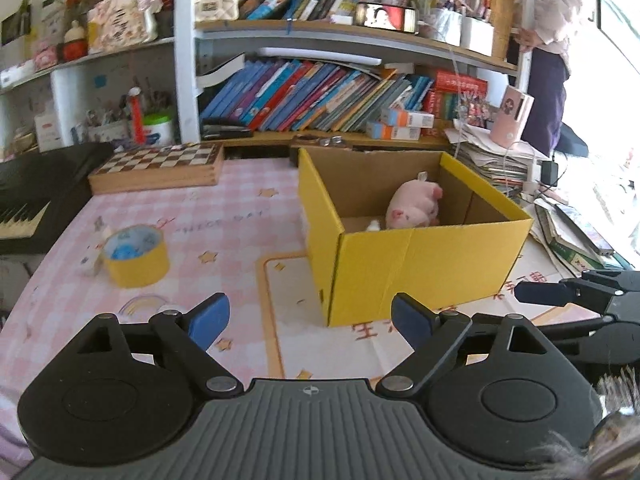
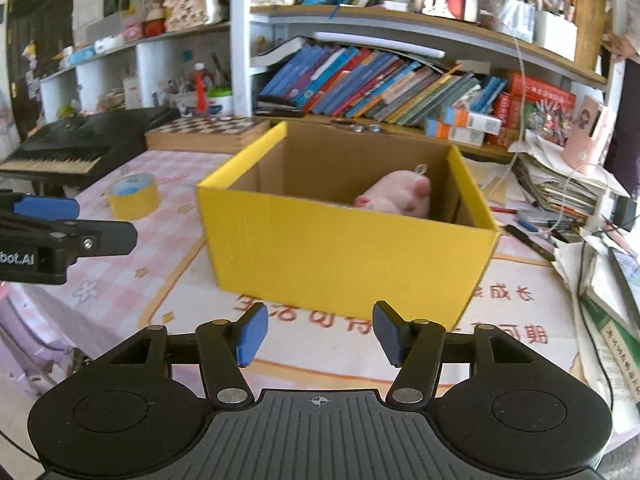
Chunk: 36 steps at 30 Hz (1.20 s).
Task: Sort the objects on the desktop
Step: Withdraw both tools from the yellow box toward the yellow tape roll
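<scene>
A yellow cardboard box (image 1: 436, 264) (image 2: 340, 256) stands open on the pink checked tablecloth, with a pink plush pig (image 1: 414, 206) (image 2: 396, 198) lying inside it. A small white object (image 1: 374, 225) lies beside the pig in the box. A roll of yellow tape (image 1: 136, 256) (image 2: 134, 194) sits on the cloth to the box's left. My left gripper (image 1: 310, 320) is open and empty, in front of the box's near corner. My right gripper (image 2: 320, 334) is open and empty before the box's front wall. Each gripper shows at the edge of the other's view.
A wooden chessboard (image 1: 158, 166) and a black keyboard (image 1: 36, 196) lie at the back left. Bookshelves (image 1: 320, 100) fill the back. Stacked papers and books (image 2: 568, 184) crowd the right side. A person (image 1: 556, 40) stands at the far right.
</scene>
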Motion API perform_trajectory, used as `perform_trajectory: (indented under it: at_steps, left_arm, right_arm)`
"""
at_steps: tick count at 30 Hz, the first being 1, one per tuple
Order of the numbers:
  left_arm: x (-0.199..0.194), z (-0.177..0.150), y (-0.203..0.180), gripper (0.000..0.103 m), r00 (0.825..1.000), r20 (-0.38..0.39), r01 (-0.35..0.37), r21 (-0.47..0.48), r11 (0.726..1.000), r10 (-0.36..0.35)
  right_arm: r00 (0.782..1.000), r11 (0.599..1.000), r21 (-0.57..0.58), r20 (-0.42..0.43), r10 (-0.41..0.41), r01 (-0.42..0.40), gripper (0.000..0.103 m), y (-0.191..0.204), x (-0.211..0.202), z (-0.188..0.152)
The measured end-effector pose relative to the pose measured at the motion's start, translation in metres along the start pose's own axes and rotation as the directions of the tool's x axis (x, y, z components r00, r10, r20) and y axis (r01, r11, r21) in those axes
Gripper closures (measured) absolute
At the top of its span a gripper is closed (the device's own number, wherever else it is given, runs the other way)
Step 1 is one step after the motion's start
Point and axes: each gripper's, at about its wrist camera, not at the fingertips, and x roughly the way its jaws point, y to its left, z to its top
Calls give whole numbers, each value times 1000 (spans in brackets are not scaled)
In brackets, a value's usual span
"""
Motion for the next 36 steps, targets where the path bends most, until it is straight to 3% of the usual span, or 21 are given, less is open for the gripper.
perform_trajectory:
  at_steps: [20, 36]
  left_arm:
    - [-30, -35, 57, 12, 989, -23, -149, -76, 986, 147]
    - [-40, -46, 101, 10, 966, -2, -256, -145, 956, 258]
  right_arm:
    - [994, 993, -54, 28, 108, -107, 40, 68, 5, -9]
    - [976, 968, -132, 11, 216, -213, 40, 118, 27, -3]
